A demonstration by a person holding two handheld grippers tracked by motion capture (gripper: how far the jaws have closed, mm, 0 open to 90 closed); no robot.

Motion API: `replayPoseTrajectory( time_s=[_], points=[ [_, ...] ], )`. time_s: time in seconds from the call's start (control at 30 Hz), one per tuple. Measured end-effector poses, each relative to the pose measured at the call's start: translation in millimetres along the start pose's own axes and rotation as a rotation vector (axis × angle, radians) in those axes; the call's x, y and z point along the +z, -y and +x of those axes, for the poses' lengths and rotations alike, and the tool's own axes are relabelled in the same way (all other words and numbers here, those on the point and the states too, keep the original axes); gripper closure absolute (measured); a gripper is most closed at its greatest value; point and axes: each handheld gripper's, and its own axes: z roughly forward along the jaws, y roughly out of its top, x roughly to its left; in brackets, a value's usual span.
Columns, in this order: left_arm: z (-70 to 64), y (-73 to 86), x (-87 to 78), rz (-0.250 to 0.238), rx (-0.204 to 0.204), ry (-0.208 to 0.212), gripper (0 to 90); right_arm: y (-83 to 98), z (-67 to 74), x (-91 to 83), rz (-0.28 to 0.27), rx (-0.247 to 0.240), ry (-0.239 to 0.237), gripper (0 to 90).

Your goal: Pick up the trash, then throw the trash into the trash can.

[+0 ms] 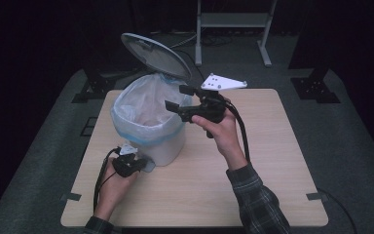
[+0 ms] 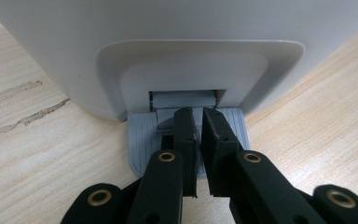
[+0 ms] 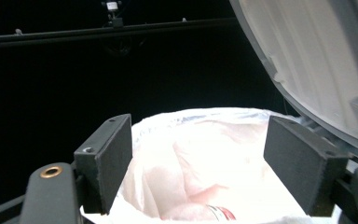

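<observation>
1. Pedal bin (image 1: 168,146): white, smooth plastic, rounded body, standing upright on the left half of the table (image 1: 272,161); long axis vertical, mouth facing up.
2. Lid (image 1: 156,54): round, grey-rimmed, hinged at the far side, raised and tilted back away from the person; ribbed pale underside seen in the right gripper view (image 3: 317,60).
3. Bag (image 1: 143,109): thin, translucent, crinkled plastic lining the bin, blue edge folded over the rim; seen from above in the right gripper view (image 3: 205,154), with something red and white lying at its bottom, too little in view to name.
4. Pedal (image 2: 142,135): flat, grey, finely ribbed plate jutting from a rounded recess at the foot of the bin, pointing toward the person, level with the table.
5. Left tongs (image 2: 199,140): pressed nearly together, nothing between them, tips resting on top of the pedal; held low at the near side of the bin (image 1: 137,163).
6. Right tongs (image 1: 180,100): spread, nothing between the pads, held level above the right rim of the bin, pointing left across the open mouth; black blocky pads framing the bag (image 3: 198,158).
7. Table: pale wood grain, square with rounded corners.
</observation>
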Motion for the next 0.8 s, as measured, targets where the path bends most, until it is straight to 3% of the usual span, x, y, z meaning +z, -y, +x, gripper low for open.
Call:
replayPoseTrajectory(
  time_s=[0.33, 0.5, 0.8],
  points=[
    [-1.9, 0.7, -0.9, -0.008, 0.018, -0.002, 81.8, 10.4, -7.0, -28.2, 0.04, -0.02, 0.049, 21.2],
    [-1.4, 0.5, -3.4, -0.024, 0.001, 0.009, 80.7, 19.3, -10.7, -43.6, 0.06, -0.022, 0.073, 21.2],
    [-4.1, 0.0, -9.4, -0.024, -0.022, 0.047, 67.5, 39.1, -14.4, -68.8, 0.107, -0.031, 0.112, 20.0]
  ],
)
